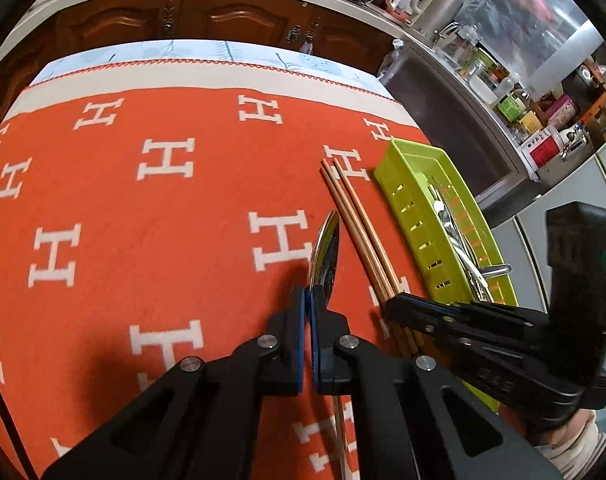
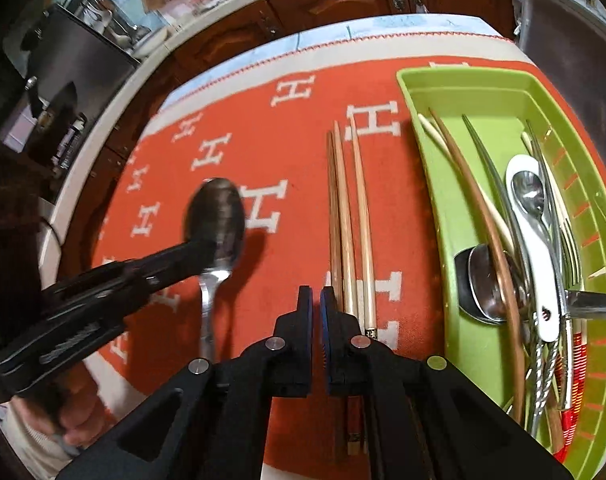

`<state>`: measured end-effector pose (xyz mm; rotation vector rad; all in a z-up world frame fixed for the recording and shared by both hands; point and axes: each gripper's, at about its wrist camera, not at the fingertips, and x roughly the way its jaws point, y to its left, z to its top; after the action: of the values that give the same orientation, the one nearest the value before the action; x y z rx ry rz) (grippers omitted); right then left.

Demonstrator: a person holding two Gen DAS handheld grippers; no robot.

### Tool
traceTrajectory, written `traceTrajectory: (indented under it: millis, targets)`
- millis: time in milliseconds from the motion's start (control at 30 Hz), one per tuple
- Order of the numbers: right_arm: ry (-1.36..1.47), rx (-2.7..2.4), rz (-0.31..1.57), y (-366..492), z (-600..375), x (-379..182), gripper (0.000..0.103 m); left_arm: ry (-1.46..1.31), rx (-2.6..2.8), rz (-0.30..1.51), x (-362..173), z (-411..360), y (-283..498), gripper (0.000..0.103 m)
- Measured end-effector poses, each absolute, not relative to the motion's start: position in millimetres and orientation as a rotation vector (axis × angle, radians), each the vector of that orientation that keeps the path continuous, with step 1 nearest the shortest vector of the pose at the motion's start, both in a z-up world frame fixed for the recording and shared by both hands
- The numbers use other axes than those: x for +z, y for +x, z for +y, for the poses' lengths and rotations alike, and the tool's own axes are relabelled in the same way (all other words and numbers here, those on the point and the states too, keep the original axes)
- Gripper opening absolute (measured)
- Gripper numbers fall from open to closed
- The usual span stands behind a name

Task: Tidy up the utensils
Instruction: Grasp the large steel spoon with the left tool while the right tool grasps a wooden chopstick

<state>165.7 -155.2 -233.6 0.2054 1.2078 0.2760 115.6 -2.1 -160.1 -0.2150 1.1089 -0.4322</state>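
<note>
Steel spoon [image 2: 217, 216] lifted off the orange cloth, bowl forward, handle trailing back; three wooden chopsticks [image 2: 347, 216] lying parallel just beside a lime-green slotted tray [image 2: 443, 208] crowded with spoons, forks and more chopsticks.

The left gripper [image 1: 307, 296] is clamped shut, angled downward; the right gripper [image 2: 316, 296] has its jaws nearly closed.
</note>
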Motion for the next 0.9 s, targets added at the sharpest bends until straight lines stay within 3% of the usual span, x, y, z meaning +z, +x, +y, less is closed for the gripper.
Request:
traceTrajectory:
  millis: [267,433,900]
  targets:
    - [0.104,0.219,1.223,166.7,-133.1,-246.0,0.008,-0.244,-0.437,1.112,-158.6,8.7,111.1,0.0]
    - [0.06,0.152,1.186,162.4,-124.9,-235.2,0.019,-0.262,-0.44,1.104,-156.1,13.2,111.2,0.0]
    - [0.003,0.064,1.263,173.3,-120.3,-244.7,0.02,-0.306,-0.457,1.1,-156.1,23.3,112.8,0.0]
